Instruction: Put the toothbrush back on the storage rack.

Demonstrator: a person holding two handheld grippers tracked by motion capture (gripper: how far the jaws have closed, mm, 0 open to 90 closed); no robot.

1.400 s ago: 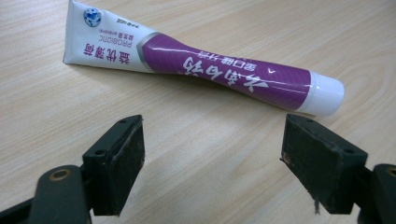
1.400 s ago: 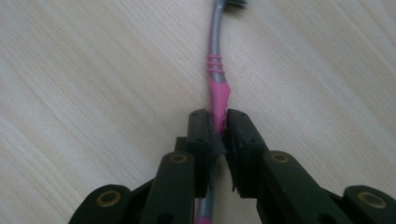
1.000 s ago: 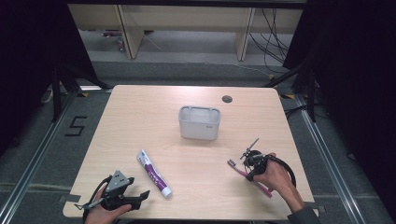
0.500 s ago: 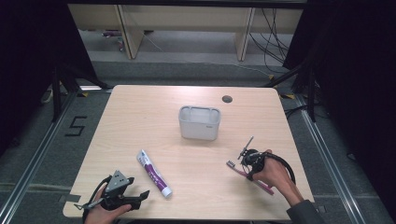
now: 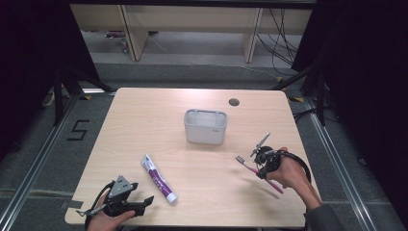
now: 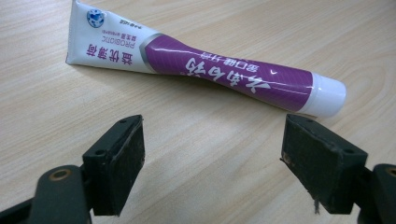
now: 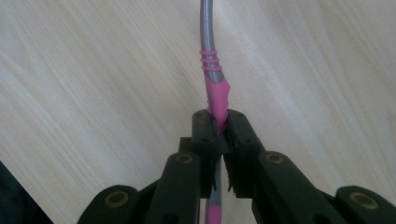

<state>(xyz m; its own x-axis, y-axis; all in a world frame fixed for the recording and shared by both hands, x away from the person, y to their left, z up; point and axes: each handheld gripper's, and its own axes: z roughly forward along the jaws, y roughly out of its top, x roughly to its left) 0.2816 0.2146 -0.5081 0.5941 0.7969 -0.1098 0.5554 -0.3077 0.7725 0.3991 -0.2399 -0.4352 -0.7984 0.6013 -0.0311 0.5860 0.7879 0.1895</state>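
Right tongs (image 7: 219, 133) are pinching a toothbrush (image 5: 257, 172) by its pink handle, lifted just above the worktop (image 5: 144, 125), near its right edge. Advised: keep the pinch firm and level while carrying (the grey holder (image 5: 206, 127) looks the likely destination). Left tongs (image 6: 212, 163) are standing spread, empty, just short of the toothpaste (image 6: 205, 74). Count: one toothbrush, one toothpaste, one holder.
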